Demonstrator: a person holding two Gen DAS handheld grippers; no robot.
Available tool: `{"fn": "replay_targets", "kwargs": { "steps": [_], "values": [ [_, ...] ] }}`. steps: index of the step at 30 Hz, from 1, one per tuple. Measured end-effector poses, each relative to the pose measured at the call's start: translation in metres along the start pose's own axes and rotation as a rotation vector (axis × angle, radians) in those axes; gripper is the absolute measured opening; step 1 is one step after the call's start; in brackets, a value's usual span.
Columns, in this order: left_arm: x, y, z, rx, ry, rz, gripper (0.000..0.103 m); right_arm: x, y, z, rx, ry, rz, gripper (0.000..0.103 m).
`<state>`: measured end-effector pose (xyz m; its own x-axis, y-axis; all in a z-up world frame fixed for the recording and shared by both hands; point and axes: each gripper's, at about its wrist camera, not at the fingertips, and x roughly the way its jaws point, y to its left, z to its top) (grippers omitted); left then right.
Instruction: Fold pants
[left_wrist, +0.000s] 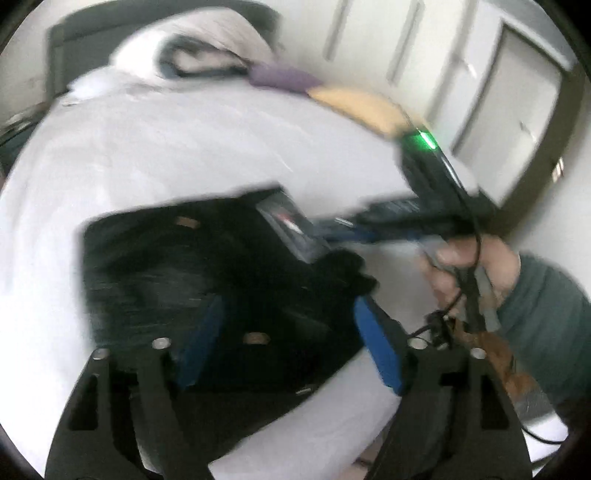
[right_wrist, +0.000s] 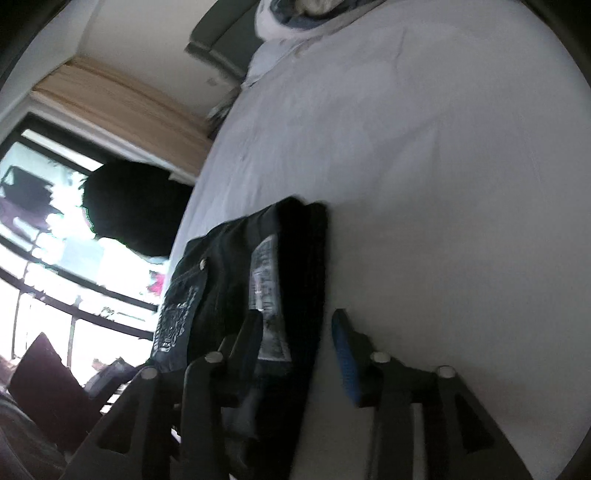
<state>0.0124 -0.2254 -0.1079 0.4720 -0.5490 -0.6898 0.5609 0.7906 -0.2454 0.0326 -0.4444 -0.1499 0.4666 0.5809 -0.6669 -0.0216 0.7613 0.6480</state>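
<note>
1. Across the white bed (left_wrist: 166, 147) that fills both views lies the one thing being worked on; pillows and a purple and a yellow item sit at its far end, well apart from the work.

2. Near the front edge of the bed, the black pants (left_wrist: 177, 280) rest as a compact, roughly rectangular bundle with layers stacked on each other. In the right wrist view the same bundle (right_wrist: 295, 266) shows a stitched back pocket and a pale label on its upper side. Judging by that shape, the folding looks largely done; what may remain is squaring the edges or one last fold.

3. Just above the bundle, the left gripper (left_wrist: 291, 339) has its blue-padded jaws spread wide, dark cloth showing between them but neither pad pressing on it, so it grips nothing.

4. At the bundle's right edge, the right gripper (right_wrist: 291, 354) is partly open; one finger crosses in front of the folded cloth, the other stands over bare sheet, and no pinch is visible.

5. Behind it, a hand (left_wrist: 472, 273) holds the right tool's handle.
</note>
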Motion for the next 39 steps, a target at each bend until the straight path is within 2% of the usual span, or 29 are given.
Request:
{"fn": "replay_targets", "kwargs": {
  "steps": [3,4,5,6,7,8,10,11,13,15,16,17,18,19,21,24,28,35,39],
  "values": [
    [-0.016,0.051,0.019,-0.075,-0.047,0.008,0.075,-0.02,0.022,0.0,-0.038,-0.053,0.075,0.043],
    [-0.017,0.069,0.027,-0.112,-0.055,-0.009,0.072,-0.023,0.035,0.001,-0.066,-0.059,0.135,0.041],
    [-0.015,0.089,0.035,-0.166,-0.052,-0.062,0.053,-0.024,0.046,0.0,-0.094,-0.061,0.181,0.039],
    [-0.006,0.113,0.044,-0.228,-0.027,-0.148,0.041,-0.021,0.06,-0.001,-0.131,-0.06,0.216,0.032],
    [0.003,0.126,0.05,-0.255,0.001,-0.194,0.028,-0.017,0.071,-0.002,-0.164,-0.049,0.236,0.028],
    [0.017,0.144,0.057,-0.292,0.037,-0.237,0.028,-0.007,0.083,-0.003,-0.196,-0.023,0.254,0.028],
    [0.035,0.167,0.06,-0.337,0.071,-0.254,0.024,0.012,0.087,-0.004,-0.196,0.028,0.258,0.026],
    [0.046,0.176,0.06,-0.354,0.094,-0.286,0.022,0.018,0.084,-0.003,-0.189,0.042,0.253,0.025],
    [0.062,0.19,0.058,-0.389,0.128,-0.312,0.018,0.04,0.07,0.001,-0.125,0.075,0.228,0.025],
    [0.08,0.201,0.047,-0.435,0.183,-0.369,0.016,0.054,0.05,0.003,-0.057,0.095,0.192,0.024],
    [0.087,0.204,0.04,-0.446,0.199,-0.372,0.011,0.059,0.043,0.003,-0.035,0.104,0.173,0.007],
    [0.092,0.206,0.032,-0.451,0.204,-0.365,0.008,0.065,0.032,0.003,-0.003,0.117,0.142,0.0],
    [0.097,0.21,0.026,-0.465,0.207,-0.375,0.007,0.07,0.02,0.002,0.037,0.126,0.125,0.0],
    [0.098,0.214,0.021,-0.491,0.2,-0.388,0.007,0.072,0.013,0.001,0.07,0.125,0.149,0.0],
    [0.092,0.216,0.018,-0.509,0.175,-0.393,0.006,0.07,0.013,-0.002,0.069,0.109,0.156,0.0],
    [0.073,0.211,0.012,-0.476,0.142,-0.405,0.007,0.072,0.016,-0.005,0.069,0.098,0.149,0.0],
    [0.051,0.208,-0.008,-0.459,0.139,-0.429,0.006,0.074,0.017,-0.008,0.081,0.082,0.147,0.0],
    [0.028,0.181,-0.047,-0.364,0.172,-0.463,0.006,0.066,0.013,-0.024,0.097,0.07,0.145,0.0],
    [0.024,0.174,-0.066,-0.344,0.193,-0.484,0.006,0.054,0.01,-0.038,0.104,0.04,0.153,0.0]
  ]
}}
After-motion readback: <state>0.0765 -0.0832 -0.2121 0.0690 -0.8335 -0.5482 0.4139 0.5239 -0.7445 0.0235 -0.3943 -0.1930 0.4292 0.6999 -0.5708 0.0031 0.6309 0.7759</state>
